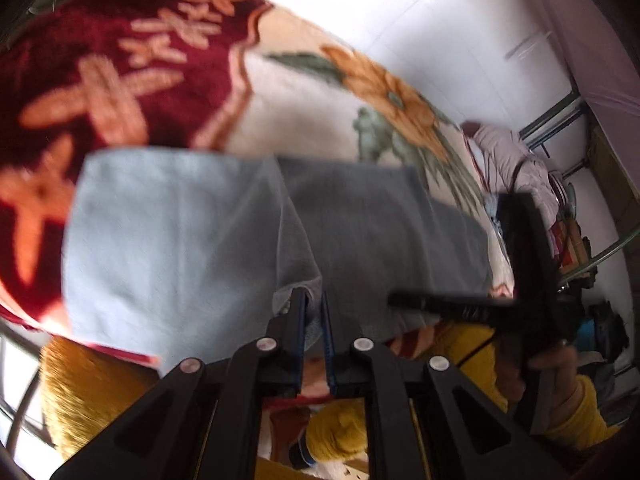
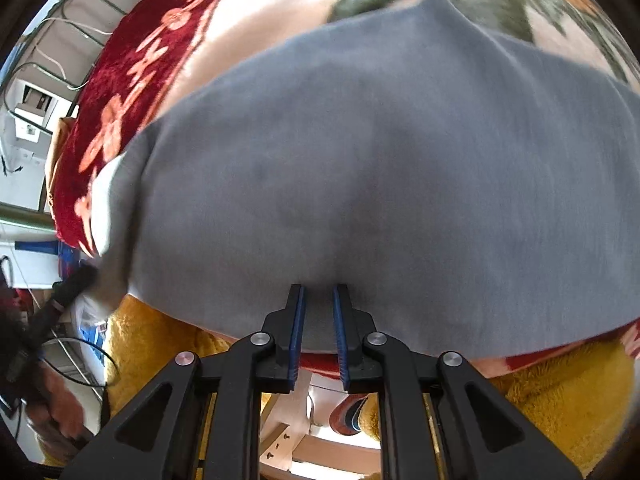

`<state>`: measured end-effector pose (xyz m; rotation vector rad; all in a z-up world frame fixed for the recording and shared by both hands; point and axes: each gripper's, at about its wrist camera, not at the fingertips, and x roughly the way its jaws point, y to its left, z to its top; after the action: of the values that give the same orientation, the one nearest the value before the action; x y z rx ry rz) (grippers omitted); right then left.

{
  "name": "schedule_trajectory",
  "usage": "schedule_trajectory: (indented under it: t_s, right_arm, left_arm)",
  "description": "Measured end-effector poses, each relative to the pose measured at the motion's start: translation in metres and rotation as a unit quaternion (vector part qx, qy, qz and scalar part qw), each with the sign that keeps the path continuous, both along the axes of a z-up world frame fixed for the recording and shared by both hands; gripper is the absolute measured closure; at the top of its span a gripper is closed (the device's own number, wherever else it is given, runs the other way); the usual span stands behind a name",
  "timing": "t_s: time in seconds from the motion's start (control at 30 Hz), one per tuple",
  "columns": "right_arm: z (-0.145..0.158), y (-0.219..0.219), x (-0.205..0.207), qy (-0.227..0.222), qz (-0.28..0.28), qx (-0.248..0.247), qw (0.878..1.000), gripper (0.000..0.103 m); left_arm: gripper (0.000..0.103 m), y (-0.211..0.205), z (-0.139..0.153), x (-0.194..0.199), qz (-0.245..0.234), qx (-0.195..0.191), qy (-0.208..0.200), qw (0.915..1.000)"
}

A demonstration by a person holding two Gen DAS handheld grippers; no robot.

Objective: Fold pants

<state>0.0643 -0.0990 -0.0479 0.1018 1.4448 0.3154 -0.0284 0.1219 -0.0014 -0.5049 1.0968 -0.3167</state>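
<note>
Pants part-folded on the blanket, both grippers pinching the near edge

Pants (image 2: pixel 360 168) lie spread on the flowered blanket (image 1: pixel 120 80), which I'll use as my landmark: the grey cloth covers its near part, with the dark red border showing beyond on the left and the cream field with orange flowers beyond on the right. From the left wrist view I read two layers, a paler blue-grey panel on the left lapping over a darker grey one on the right, so I judge one fold is already made. The picture is blurred, so I can't say whether that pale panel is a leg laid over or the garment's inside face.

My left gripper (image 1: pixel 314 300) has its jaws drawn nearly together at the near hem, and a bit of cloth sits between the blue pads; I take it as clamped on the pants. My right gripper (image 2: pixel 319 300) is narrowed on the near edge too, with grey fabric filling the gap, so it is also gripping.

Still to do, as I judge it: carry this held edge away from me across the blanket toward the far edge of the cloth, lay it down square, then smooth it. No compact folded bundle shows yet, so I'd call the task roughly midway.
</note>
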Motion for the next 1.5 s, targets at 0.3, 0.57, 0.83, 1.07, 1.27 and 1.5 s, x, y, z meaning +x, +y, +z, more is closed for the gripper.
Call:
schedule_trajectory:
  t_s: [0.3,0.57,0.83,1.07,1.27,1.5]
  right_arm:
    - [0.031,0.078,0.018,-0.026,0.071,0.039,0.996,0.078]
    - [0.016,0.066,0.008,-0.044,0.068,-0.023,0.996,0.078]
    - [-0.003,0.018,-0.005,-0.023,0.011,-0.019,1.000,0.078]
    - [0.004,0.026,-0.008,-0.038,0.031,-0.026,0.998,0.078]
    - [0.005,0.042,-0.005,-0.048,0.047,-0.017,0.998,0.078]
    - [0.000,0.056,-0.004,-0.053,0.063,-0.024,0.996,0.078]
  left_arm:
    - [0.093,-0.002,-0.015,0.000,0.005,0.004,0.034,0.9994]
    - [0.069,0.007,-0.004,-0.004,0.020,0.030,0.011,0.9993]
    - [0.076,-0.015,-0.025,0.013,-0.009,0.054,0.060,0.9967]
    - [0.097,0.012,0.007,0.008,0.009,0.095,0.016,0.9953]
    - [0.097,0.066,0.025,0.032,0.049,0.175,0.000,0.9833]
    - [0.097,0.088,-0.006,0.068,0.026,0.213,0.037,0.9760]
